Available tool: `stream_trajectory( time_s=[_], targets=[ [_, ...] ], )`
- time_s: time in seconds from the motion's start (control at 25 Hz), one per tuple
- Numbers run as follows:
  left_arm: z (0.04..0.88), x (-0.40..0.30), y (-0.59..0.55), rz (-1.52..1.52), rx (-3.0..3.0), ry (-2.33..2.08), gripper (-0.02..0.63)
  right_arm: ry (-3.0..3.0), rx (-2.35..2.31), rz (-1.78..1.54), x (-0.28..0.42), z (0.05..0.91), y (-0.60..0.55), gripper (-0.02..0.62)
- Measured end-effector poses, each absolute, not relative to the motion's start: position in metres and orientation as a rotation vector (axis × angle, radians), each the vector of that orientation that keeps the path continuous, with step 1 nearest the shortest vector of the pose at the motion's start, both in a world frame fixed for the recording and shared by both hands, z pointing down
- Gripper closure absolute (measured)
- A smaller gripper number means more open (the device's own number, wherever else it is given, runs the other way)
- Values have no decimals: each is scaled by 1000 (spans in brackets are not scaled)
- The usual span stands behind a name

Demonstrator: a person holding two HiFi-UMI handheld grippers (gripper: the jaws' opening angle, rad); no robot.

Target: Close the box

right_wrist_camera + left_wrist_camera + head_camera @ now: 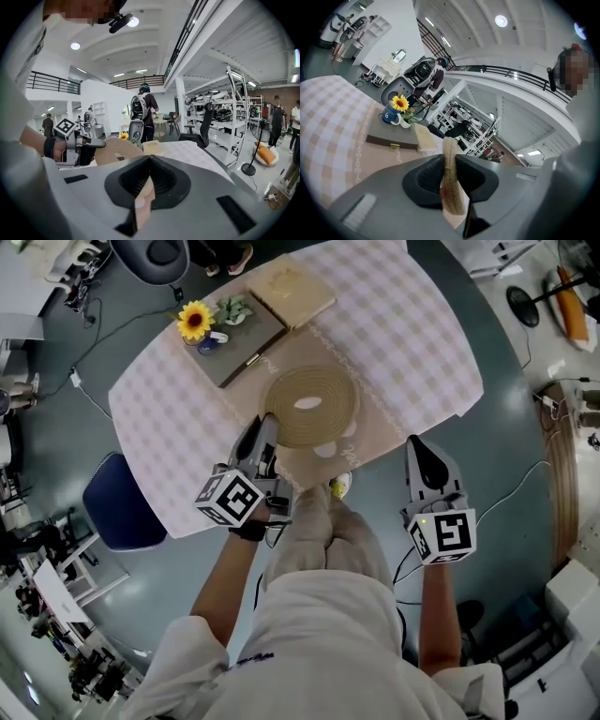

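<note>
A round woven box (pixel 309 406) lies on the tan runner near the table's front edge. My left gripper (pixel 265 425) is shut on its near left rim. In the left gripper view the woven rim (pixel 449 150) stands edge-on, pinched between the two pads of my left gripper (pixel 451 174). From the right gripper view the box (pixel 123 149) appears as a tan disc with the left gripper (pixel 88 146) at its left side. My right gripper (pixel 418 443) hovers beside the table's front right corner, off the box. There my right gripper (pixel 149 161) is shut with nothing between its jaws.
At the far side of the checked table (pixel 412 343) are a sunflower in a blue mug (pixel 195 322), a dark flat case (pixel 242 341) and a light wooden square box (pixel 292 292). A blue chair (pixel 117 502) stands at the left. The person's knees and shoe (pixel 340 486) are between the grippers.
</note>
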State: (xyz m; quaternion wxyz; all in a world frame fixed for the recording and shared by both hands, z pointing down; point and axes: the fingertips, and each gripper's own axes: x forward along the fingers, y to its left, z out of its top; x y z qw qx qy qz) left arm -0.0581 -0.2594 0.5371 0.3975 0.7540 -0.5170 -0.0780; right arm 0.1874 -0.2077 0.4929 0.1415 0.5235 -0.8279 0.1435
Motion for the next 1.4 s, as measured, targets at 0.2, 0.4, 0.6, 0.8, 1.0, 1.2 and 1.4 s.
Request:
stream_trajectory(
  time_s=[0.2,0.4,0.6,0.8,1.0,1.2,1.4],
  targets=[
    [551,-56,-264,-205,1880,-1305,532,-2394,1493,419,182,500,-208,592],
    [565,-55,-267,-200,1855,-1301,532,-2381,1484,437,184,507,-207,592],
    [575,-56,-269,-208,1827,-1296,532,-2374,1478,452,182,512,-207,592],
    [586,-54,-267,-207,1804,-1303,532,-2378,1464,457,182,516,-204,592],
    [592,-52,-265,-208,1792,-1304,532,-2389,1449,464,181,518,-201,592],
    [597,-55,-267,-203,1778,-1310,532,-2400,1424,481,171,521,-200,592],
    [601,-60,-268,-194,1773,-1323,532,-2410,1391,499,161,525,-199,592]
  ],
)
